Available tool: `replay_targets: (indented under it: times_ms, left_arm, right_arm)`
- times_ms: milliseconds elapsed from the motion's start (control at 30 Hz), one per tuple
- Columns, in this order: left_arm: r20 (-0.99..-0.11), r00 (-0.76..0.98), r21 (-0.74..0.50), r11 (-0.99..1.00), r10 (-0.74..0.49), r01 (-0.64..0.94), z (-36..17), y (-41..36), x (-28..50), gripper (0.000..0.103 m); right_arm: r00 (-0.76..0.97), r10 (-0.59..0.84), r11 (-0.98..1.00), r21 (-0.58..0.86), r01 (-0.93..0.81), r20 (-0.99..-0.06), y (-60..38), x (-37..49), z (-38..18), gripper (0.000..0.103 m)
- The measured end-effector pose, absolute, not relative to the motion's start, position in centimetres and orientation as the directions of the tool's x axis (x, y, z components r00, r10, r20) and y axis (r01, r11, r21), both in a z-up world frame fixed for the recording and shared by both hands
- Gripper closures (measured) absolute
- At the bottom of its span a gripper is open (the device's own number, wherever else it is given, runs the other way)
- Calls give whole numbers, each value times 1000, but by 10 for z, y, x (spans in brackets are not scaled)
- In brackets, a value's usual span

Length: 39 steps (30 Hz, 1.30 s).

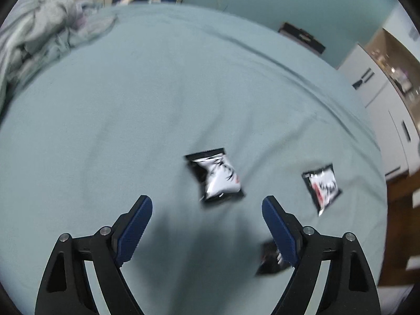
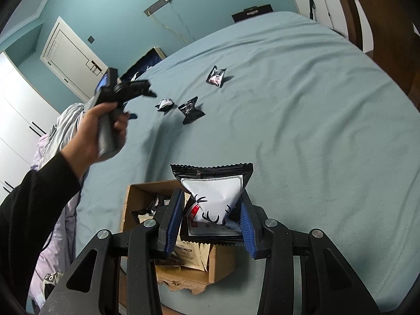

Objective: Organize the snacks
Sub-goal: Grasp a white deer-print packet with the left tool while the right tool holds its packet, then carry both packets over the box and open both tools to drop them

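Note:
In the left wrist view my left gripper (image 1: 207,200) hangs open over the teal bed sheet (image 1: 131,105), nothing between its blue pads. Just beyond its tips lies a black-and-white snack packet (image 1: 218,177). A second packet (image 1: 323,186) lies to the right, and a third (image 1: 267,261) is partly hidden behind the right finger. In the right wrist view my right gripper (image 2: 212,199) is shut on a larger black-and-white snack bag (image 2: 215,194), held over an open cardboard box (image 2: 131,202) with packets inside. A hand (image 2: 105,126) holds the left gripper (image 2: 143,105) above the bed.
A crumpled grey blanket (image 1: 47,26) is piled at the bed's far left. White cabinets (image 1: 380,99) stand past the right edge. A dark box (image 1: 302,36) stands at the far side. Three small packets (image 2: 191,110) lie mid-bed in the right wrist view.

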<state>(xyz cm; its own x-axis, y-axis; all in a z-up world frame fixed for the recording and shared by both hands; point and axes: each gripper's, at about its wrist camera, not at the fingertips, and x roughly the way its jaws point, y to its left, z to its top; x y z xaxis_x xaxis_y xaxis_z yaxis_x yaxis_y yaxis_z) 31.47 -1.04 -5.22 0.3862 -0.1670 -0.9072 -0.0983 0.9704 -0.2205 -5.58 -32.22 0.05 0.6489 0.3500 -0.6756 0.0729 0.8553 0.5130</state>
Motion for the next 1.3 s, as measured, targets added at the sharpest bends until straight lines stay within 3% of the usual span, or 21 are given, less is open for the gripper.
replay_targets:
  times_ms: [167, 233, 267, 400, 533, 733, 967, 1033, 1100, 1300]
  left_arm:
    - [-940, 318, -173, 976, -123, -135, -83, -29, 350, 21]
    - [-950, 297, -139, 982, -97, -126, -92, -35, 359, 38]
    - [-959, 273, -111, 986, -74, -125, -97, -37, 362, 60]
    - [-944, 327, -101, 986, -52, -135, -81, -32, 350, 62]
    - [-918, 394, -55, 998, -44, -17, -38, -42, 308, 62]
    - [-881, 451, -50, 978, -139, 203, 24, -50, 178, 62]
    - [-868, 428, -93, 928, -253, 361, 41, -42, 36, 61]
    - [-843, 445, -120, 912, -303, 393, 38, -41, 11, 55]
    - [-816, 461, -146, 896, -348, 418, 33, -41, -3, 22]
    - [-787, 542, -95, 925, -296, 367, 39, -30, -8, 20]
  right_arm:
    - [626, 379, 843, 534, 71, -681, -327, -40, -9, 64]
    - [614, 397, 829, 554, 78, -682, -331, -32, -15, 64]
    - [608, 405, 823, 562, 85, -683, -333, -29, -18, 64]
    - [590, 432, 791, 601, 115, -682, -344, -20, -27, 64]
    - [602, 445, 776, 621, 111, -663, -349, -25, -23, 64]
    - [628, 434, 784, 614, 90, -646, -346, -39, -12, 64]
    - [636, 408, 835, 550, 30, -655, -327, -59, 5, 64]
    - [643, 385, 865, 502, -1, -662, -315, -66, 12, 64]
    - [646, 373, 884, 467, -30, -665, -304, -70, 18, 64]
    - [637, 391, 876, 481, -36, -664, -300, -76, 17, 64]
